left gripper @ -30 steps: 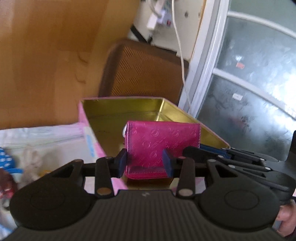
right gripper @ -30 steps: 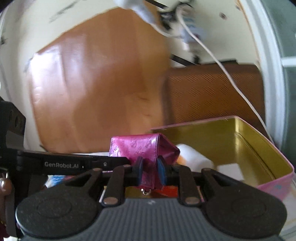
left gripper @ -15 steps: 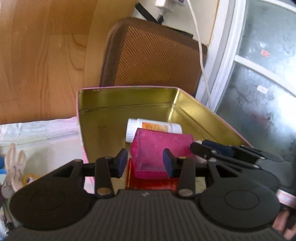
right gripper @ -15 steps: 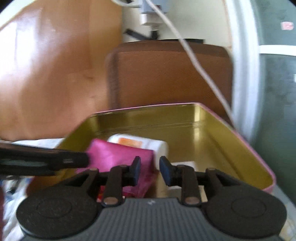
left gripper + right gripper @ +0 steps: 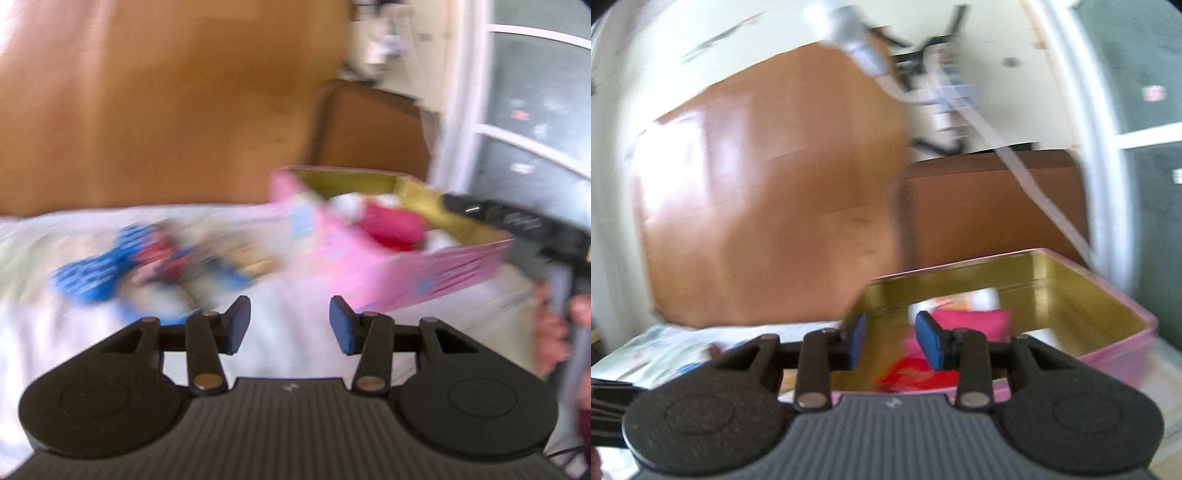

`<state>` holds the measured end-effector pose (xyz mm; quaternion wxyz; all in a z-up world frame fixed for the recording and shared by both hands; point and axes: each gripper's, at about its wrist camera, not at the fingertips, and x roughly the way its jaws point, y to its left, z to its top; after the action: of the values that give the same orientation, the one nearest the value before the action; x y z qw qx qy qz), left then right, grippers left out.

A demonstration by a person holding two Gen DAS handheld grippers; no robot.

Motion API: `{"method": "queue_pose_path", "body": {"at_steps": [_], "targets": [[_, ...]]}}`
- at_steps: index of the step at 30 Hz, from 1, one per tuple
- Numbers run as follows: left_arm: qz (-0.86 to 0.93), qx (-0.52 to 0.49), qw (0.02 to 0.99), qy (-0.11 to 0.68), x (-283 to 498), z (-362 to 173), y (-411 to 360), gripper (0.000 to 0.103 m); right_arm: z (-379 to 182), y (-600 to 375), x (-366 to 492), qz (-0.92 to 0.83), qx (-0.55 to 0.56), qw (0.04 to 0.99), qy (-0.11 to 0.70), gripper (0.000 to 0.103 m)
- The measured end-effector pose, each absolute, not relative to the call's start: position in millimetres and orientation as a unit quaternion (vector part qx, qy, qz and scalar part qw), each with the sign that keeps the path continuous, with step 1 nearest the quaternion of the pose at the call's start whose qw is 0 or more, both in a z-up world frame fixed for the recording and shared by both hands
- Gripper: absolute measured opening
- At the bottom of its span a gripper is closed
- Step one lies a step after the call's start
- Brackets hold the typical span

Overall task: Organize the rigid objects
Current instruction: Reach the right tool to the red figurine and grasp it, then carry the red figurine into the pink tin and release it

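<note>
A pink tin (image 5: 424, 273) (image 5: 1123, 354) with a gold inside stands on the white bedding. In it lies a magenta wallet (image 5: 391, 221) (image 5: 975, 319) beside a white bottle (image 5: 982, 297) and something red (image 5: 916, 373). My left gripper (image 5: 290, 323) is back over the bedding, left of the tin; its jaws are opening with nothing between them. My right gripper (image 5: 890, 341) hangs at the tin's near edge, jaws opening and empty. In the left wrist view the right gripper's black body (image 5: 517, 221) shows past the tin, held by a hand (image 5: 554, 332).
Blurred small items, one blue with white dots (image 5: 96, 273), lie on the bedding left of the tin. A wooden board (image 5: 166, 110) and a brown panel (image 5: 990, 206) stand behind. A window frame (image 5: 465, 92) and a white cable (image 5: 1027, 181) are at the right.
Both grippers held the magenta wallet above the tin; it now lies in the tin and both sets of jaws are wider. My left gripper has swung back and left, away from the tin.
</note>
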<state>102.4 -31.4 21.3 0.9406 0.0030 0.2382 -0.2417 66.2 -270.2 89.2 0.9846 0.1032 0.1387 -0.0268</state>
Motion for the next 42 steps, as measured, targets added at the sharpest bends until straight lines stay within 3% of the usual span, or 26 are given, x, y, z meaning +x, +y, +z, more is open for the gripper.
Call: {"method": "queue_pose_path", "body": {"at_steps": [8, 19, 20, 21, 23, 36, 42], "targets": [[-0.078, -0.028, 0.967, 0.243, 120.1, -5.8, 63.7, 0.050, 75.2, -179.5, 107.5, 0.101, 0.090, 0.967, 0.217, 0.032], [-0.098, -0.048, 0.971, 0.212, 110.3, -9.7, 72.0, 0.050, 63.6, -107.1, 193.2, 0.120, 0.077, 0.953, 0.267, 0.032], [-0.100, -0.052, 0.971, 0.213, 110.7, -10.2, 73.2, 0.050, 61.3, -103.2, 194.5, 0.119, 0.073, 0.952, 0.271, 0.027], [-0.100, -0.054, 0.970, 0.214, 111.4, -10.6, 74.0, 0.050, 57.9, -99.1, 200.1, 0.121, 0.068, 0.950, 0.280, 0.014], [-0.100, -0.054, 0.970, 0.214, 110.0, -10.4, 73.7, 0.050, 56.2, -96.9, 201.5, 0.124, 0.077, 0.947, 0.285, 0.013], [-0.113, -0.053, 0.968, 0.218, 109.5, -11.1, 72.7, 0.051, 69.7, -198.0, 64.8, 0.114, 0.239, 0.929, 0.258, 0.011], [-0.175, -0.087, 0.949, 0.248, 97.7, -7.6, 50.9, 0.051, 57.6, -250.7, 5.8, 0.045, 0.261, 0.927, 0.267, 0.014]]}}
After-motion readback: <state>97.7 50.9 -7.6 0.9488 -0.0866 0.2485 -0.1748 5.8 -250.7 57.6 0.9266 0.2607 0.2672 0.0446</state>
